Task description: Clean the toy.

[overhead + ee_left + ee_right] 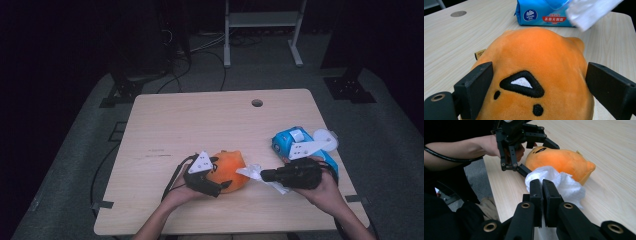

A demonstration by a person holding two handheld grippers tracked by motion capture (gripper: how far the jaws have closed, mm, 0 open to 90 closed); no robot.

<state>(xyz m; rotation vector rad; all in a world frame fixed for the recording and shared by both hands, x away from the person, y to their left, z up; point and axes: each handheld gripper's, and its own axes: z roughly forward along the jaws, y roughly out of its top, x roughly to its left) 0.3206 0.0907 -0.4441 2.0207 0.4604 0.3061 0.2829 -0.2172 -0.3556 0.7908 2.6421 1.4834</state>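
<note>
An orange plush toy [231, 167] [536, 62] [561, 160] with a black embroidered face lies on the wooden table [200, 120] near its front edge. My left gripper [222, 174] [537, 82] [540, 157] has its jaws spread wide around the toy's head, with the pads against both sides. To the right, my right gripper [262, 175] [542, 183] is shut on a crumpled white tissue [250, 171] [564, 185] [589, 12]. The tissue hangs just beside the toy, close to its side.
A blue tissue pack [287, 141] [541, 15] lies on the table's right side, behind my right hand. A round cable hole [257, 103] [458, 13] is near the far edge. Dark stands and cables sit on the floor beyond.
</note>
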